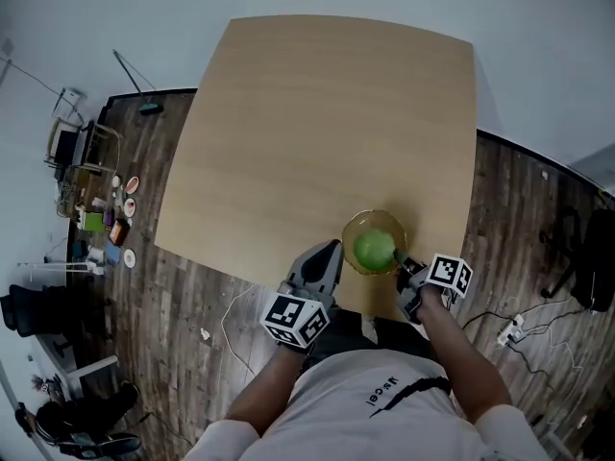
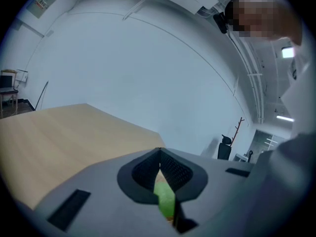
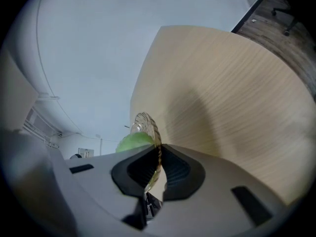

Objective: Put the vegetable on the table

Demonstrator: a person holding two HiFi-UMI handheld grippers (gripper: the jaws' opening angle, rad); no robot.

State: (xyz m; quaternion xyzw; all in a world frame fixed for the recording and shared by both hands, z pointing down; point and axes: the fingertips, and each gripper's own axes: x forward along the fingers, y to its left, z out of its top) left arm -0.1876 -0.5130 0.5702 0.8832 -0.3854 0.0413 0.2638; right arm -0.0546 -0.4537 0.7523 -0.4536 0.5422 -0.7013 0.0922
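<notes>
**The vegetable (image 1: 374, 249) sits in the glass bowl (image 1: 370, 213), between your two claws.**
Your right claw (image 1: 404, 265) is pinched on the bowl's rim, with the vegetable at its 10 o'clock. Your left claw (image 1: 333, 250) is closed with nothing in it, and the vegetable is just beside it at 2 o'clock. That free claw looks best for the grab. The bare surface (image 1: 317, 123) waits at 12 o'clock.

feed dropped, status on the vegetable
Right gripper shut on glass bowl rim. Left gripper shut, empty, beside it. Green vegetable in bowl, not yet on table. Nothing blocking.
</notes>
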